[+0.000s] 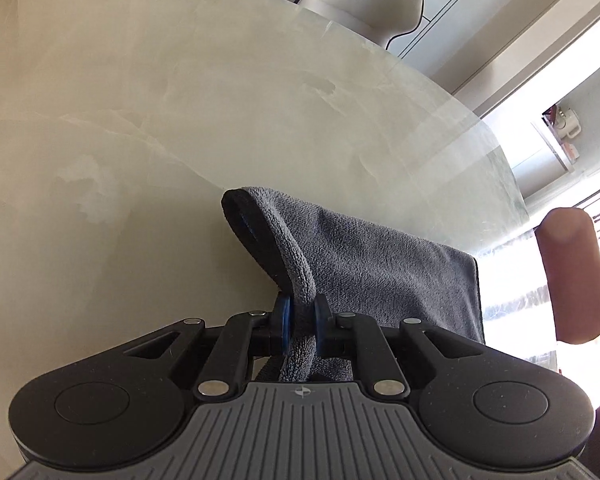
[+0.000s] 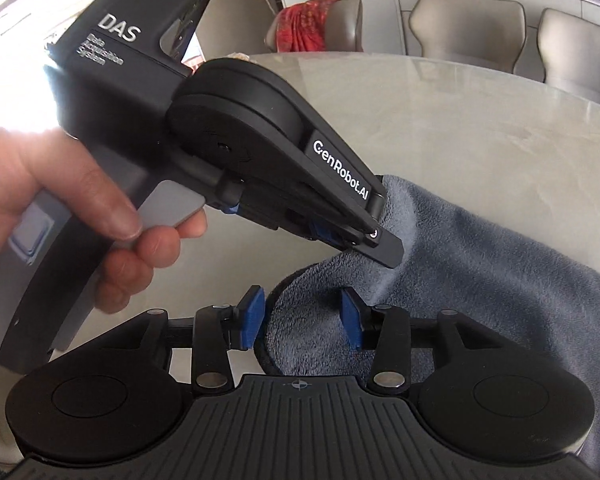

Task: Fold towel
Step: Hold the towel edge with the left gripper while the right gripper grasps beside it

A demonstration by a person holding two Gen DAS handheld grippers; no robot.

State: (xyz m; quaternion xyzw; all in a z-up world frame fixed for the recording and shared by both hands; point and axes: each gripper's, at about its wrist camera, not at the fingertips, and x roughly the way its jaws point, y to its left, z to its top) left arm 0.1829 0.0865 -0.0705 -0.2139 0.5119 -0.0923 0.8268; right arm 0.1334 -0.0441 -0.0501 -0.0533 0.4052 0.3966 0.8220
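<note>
Grey towel (image 1: pixel 380 264): lies partly on the pale marble counter (image 1: pixel 140 120), one edge lifted off it. Left claw (image 1: pixel 300 320): blue pads clamped on that lifted edge. Right claw (image 2: pixel 304 318): jaws apart, a rounded fold of towel sitting between the pads (image 2: pixel 350 316), unpinched. Beige chairs (image 2: pixel 468 28): beyond the counter's far edge.

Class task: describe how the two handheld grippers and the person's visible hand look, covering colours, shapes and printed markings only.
The left gripper is black with a grey handle and white "DAS" and "GenRobot.AI" lettering. The right gripper has black linkages, round black housings, a ribbed grey base and blue pads. The hand is bare, with a red cuff.
</note>
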